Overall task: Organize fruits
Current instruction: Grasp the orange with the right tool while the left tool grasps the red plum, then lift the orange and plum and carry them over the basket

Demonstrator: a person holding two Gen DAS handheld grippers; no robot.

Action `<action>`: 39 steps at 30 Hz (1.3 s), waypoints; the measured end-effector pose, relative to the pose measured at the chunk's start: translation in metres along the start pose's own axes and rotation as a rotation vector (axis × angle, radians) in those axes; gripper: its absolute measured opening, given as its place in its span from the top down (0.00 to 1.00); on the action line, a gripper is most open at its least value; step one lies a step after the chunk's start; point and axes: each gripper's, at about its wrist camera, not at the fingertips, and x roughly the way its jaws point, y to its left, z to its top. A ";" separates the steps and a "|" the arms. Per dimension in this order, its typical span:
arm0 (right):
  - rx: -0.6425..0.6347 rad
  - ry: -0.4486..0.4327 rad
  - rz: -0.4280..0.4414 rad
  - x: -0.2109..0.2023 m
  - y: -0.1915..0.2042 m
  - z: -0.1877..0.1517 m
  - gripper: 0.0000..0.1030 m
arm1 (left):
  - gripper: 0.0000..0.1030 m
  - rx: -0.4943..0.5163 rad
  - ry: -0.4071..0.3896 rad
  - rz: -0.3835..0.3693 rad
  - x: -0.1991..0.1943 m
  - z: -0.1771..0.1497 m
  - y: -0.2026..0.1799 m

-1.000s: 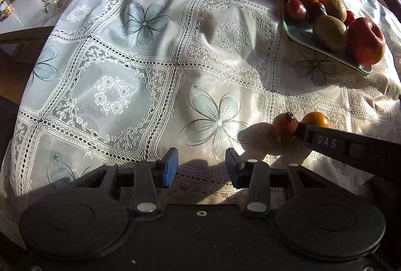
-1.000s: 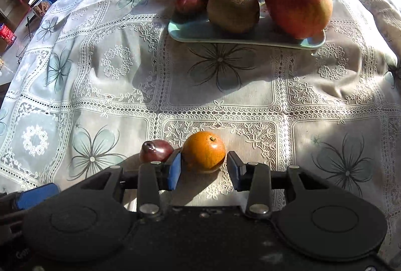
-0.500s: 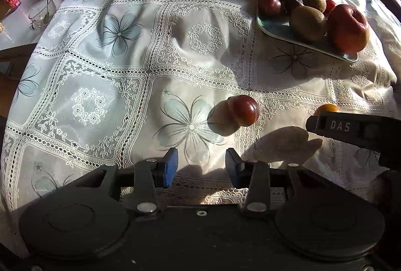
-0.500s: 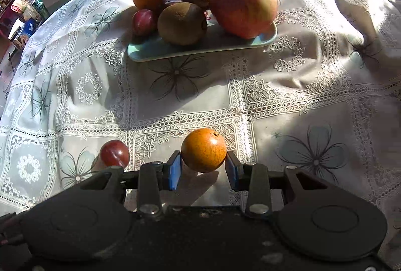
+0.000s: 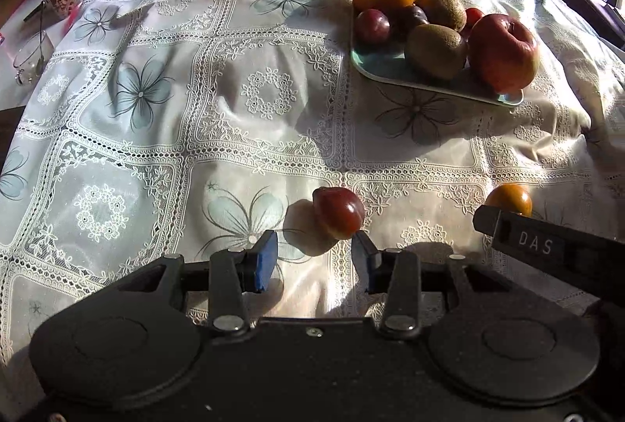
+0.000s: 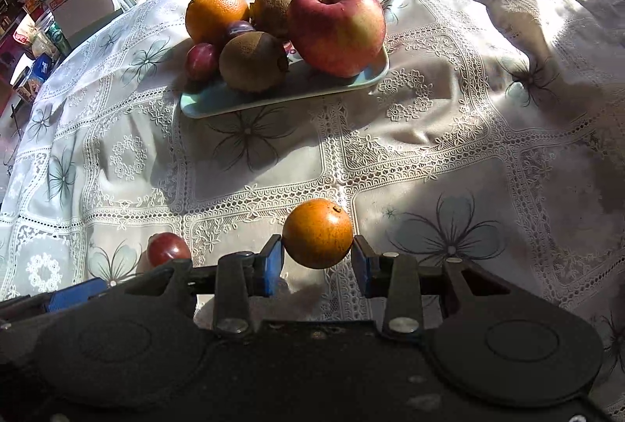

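My right gripper has its fingers on either side of the small orange fruit, pads at its widest part; it looks held just clear of the bench, though from this angle I can't be sure the pads are truly pressing. My left gripper stands wide, nothing in it, with the red plum on the lace tablecloth just ahead, closer to my right finger.

Both fruits are round, smooth and light, so I judge they will roll or squirt out under a skewed squeeze. I'd take each across its middle, gently, since the plum bruises easily.

The pale green plate lies well beyond, already crowded: a stemmed orange, two kiwis, two dark plums and a big red apple. Bare room remains only along its near edge.
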 end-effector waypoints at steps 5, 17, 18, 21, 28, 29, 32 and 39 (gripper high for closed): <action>0.032 0.004 0.015 0.004 -0.006 0.001 0.63 | 0.51 0.013 -0.028 -0.024 0.005 0.002 -0.004; 0.004 -0.031 -0.002 0.002 -0.002 0.000 0.63 | 0.44 -0.023 0.037 0.045 0.038 0.018 -0.013; 0.001 -0.033 -0.004 0.002 -0.002 0.000 0.63 | 0.43 -0.024 0.047 0.041 0.040 0.020 -0.014; -0.002 -0.037 -0.006 0.001 -0.001 0.000 0.63 | 0.43 -0.023 0.075 0.035 0.050 0.022 -0.019; 0.017 -0.059 0.002 -0.010 -0.004 0.001 0.63 | 0.57 -0.041 0.082 0.060 0.049 0.022 -0.018; 0.019 -0.061 0.005 -0.014 -0.004 0.001 0.63 | 0.57 -0.053 0.087 0.053 0.044 0.021 -0.015; 0.005 -0.075 -0.002 -0.033 -0.003 -0.005 0.63 | 0.57 -0.087 0.104 0.022 0.024 0.019 -0.009; -0.043 -0.151 0.070 -0.112 -0.005 -0.030 0.63 | 0.57 -0.065 -0.005 0.000 -0.062 0.007 -0.009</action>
